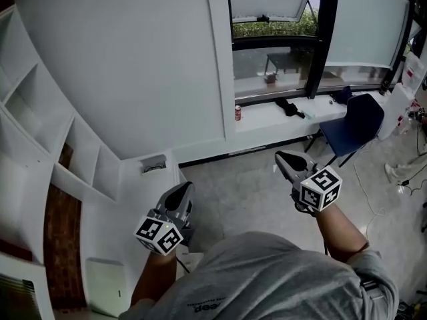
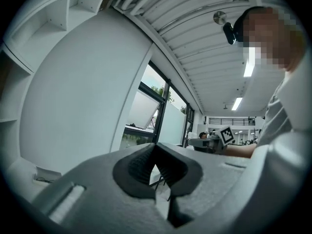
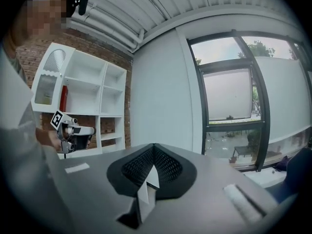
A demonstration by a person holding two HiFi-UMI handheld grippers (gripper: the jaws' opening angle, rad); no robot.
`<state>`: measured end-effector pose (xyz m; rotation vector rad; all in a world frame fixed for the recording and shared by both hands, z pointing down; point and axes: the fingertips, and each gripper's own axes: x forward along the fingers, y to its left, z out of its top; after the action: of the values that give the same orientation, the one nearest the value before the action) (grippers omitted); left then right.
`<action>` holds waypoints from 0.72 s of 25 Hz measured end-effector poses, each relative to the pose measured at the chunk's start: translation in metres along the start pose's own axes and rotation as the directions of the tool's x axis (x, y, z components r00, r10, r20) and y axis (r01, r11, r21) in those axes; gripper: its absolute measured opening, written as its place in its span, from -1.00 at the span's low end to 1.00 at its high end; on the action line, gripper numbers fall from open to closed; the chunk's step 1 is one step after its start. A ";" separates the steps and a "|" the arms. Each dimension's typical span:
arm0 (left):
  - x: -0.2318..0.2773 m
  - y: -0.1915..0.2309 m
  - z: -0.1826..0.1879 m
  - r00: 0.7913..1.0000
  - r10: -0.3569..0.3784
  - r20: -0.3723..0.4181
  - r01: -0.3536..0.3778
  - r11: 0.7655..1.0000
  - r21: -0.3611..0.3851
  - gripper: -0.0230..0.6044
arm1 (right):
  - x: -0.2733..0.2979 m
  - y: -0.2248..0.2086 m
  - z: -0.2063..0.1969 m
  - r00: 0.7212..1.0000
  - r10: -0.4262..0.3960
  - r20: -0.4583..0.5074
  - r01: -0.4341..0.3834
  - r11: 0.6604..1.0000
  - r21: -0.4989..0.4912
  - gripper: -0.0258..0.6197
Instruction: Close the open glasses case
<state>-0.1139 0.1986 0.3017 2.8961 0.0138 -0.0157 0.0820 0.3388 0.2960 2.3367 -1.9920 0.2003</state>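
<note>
Gripper housings are smooth grey moulded plastic with dark, finely ribbed pads set in a V-shaped recess. The left gripper (image 2: 155,147) is clenched: its pads meet at the tips and nothing is between them. The right gripper (image 3: 154,147) is likewise clenched tip to tip and empty. Each unit carries a marker cube, left (image 1: 160,234) and right (image 1: 321,189), whose white faces are printed with black square patterns. Both grippers are held level in the air, well apart from one another, above a pale speckled floor (image 1: 247,192). The person's grey shirt (image 1: 267,279) bears a line of print near its lower edge, too cut off to read. A small red can (image 1: 237,113) stands on the white window sill (image 1: 267,119); its label is too small to read. A blue chair (image 1: 353,122) with a rounded back and thin dark legs stands near the sill. White shelving (image 1: 80,159) with square compartments lines a brick wall on the left. The glasses case (image 1: 154,164) appears as a small, flat grey item lying on the white counter (image 1: 133,192) next to the shelving, ahead of the left gripper and apart from it. It is too small to tell its material or how its lid stands.
</note>
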 end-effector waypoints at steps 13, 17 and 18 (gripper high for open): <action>0.077 0.067 -0.008 0.996 0.089 -0.020 -0.089 0.996 -0.005 -0.94 | 0.112 -0.074 -0.008 0.991 0.134 0.000 -0.134 0.991 0.015 -0.89; 0.138 0.094 -0.003 0.991 0.133 -0.010 -0.133 0.991 0.004 -0.94 | 0.155 -0.134 -0.005 0.985 0.175 0.011 -0.175 0.984 0.017 -0.89; 0.155 0.102 -0.002 0.990 0.143 -0.005 -0.143 0.990 0.007 -0.94 | 0.166 -0.150 -0.003 0.983 0.183 0.013 -0.184 0.983 0.016 -0.89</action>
<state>0.0418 0.1015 0.3263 2.8962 -0.1937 0.0180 0.2556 0.2007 0.3276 2.1668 -2.2201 0.2137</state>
